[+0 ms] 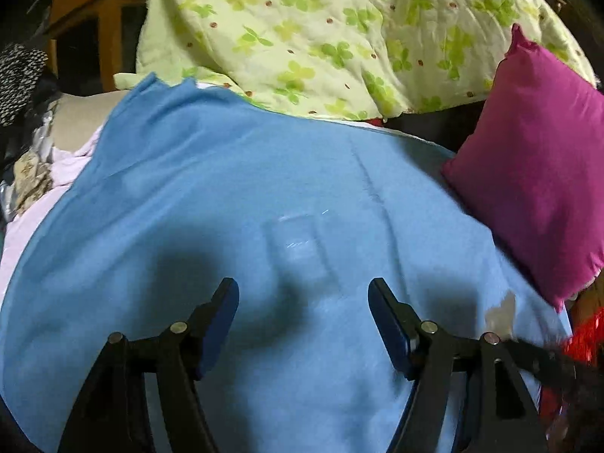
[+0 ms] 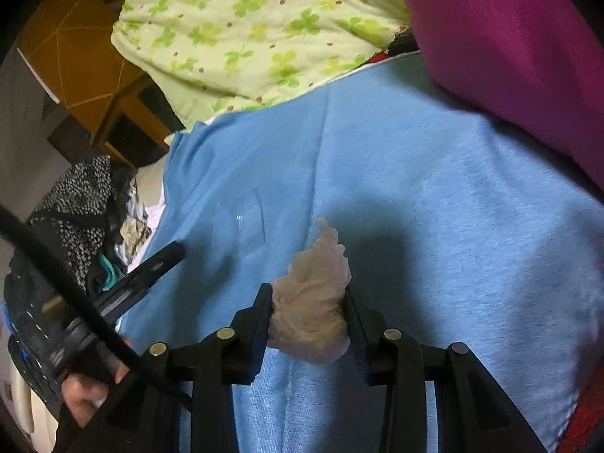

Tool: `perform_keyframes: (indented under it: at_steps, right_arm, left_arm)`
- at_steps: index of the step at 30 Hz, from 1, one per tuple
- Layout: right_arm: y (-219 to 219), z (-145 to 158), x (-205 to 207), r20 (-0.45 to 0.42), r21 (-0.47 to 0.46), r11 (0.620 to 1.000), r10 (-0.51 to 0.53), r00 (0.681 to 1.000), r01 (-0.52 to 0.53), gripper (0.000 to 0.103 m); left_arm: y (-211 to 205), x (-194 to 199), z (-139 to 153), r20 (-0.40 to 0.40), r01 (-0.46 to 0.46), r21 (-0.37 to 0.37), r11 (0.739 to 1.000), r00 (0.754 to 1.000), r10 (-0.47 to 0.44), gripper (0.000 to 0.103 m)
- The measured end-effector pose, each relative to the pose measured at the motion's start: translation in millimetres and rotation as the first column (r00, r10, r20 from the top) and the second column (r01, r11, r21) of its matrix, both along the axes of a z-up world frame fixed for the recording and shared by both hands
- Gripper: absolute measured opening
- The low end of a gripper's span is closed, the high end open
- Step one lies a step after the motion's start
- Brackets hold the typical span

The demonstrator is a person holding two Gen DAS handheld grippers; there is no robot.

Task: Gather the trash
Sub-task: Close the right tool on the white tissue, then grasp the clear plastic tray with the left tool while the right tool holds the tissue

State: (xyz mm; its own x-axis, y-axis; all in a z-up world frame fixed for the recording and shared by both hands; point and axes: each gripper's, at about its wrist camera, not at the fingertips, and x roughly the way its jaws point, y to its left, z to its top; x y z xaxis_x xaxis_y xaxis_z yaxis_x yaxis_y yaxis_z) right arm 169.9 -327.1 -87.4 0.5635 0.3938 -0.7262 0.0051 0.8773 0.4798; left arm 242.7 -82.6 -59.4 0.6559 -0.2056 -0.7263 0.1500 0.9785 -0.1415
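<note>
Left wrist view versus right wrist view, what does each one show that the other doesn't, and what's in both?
Only the left wrist view shows the open left tongs from behind, empty, over a faint clear plastic wrapper.

Only the right wrist view shows the right tongs shut on a crumpled pale tissue, plus a hand at lower left.

Both show the light blue fleece blanket, the green clover-print quilt, the magenta pillow and the orange wooden cabinet.

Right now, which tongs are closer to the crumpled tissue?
The right tongs: they are shut on the crumpled tissue, pads pressing both sides. The left tongs hang open over the blue blanket, apart from the tissue at their right, holding nothing.
</note>
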Motion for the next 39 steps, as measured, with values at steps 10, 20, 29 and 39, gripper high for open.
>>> perform_keyframes:
  at_steps: [10,20,29,39]
  right_arm:
    - [-16,2,-4,0.014,-0.011,1.0,0.0,1.0,0.0,0.04]
    - [-13,9,-5,0.043,-0.017,1.0,0.017,0.999,-0.016,0.04]
    - [0,19,-7,0.091,-0.062,0.998,0.039,0.995,-0.034,0.04]
    - [13,33,-33,0.135,-0.057,0.997,0.068,0.989,-0.06,0.04]
  left_arm:
    - [-32,47,-38,-0.104,-0.078,0.052,0.996,0.991,0.083,0.072]
    - [-20,49,-55,-0.135,-0.11,-0.022,0.994,0.985,0.107,0.055]
    - [-13,-8,-4,-0.017,-0.064,0.047,0.997,0.998,0.065,0.055]
    - [-5,-111,75,0.198,-0.06,0.186,0.981,0.98,0.023,0.055]
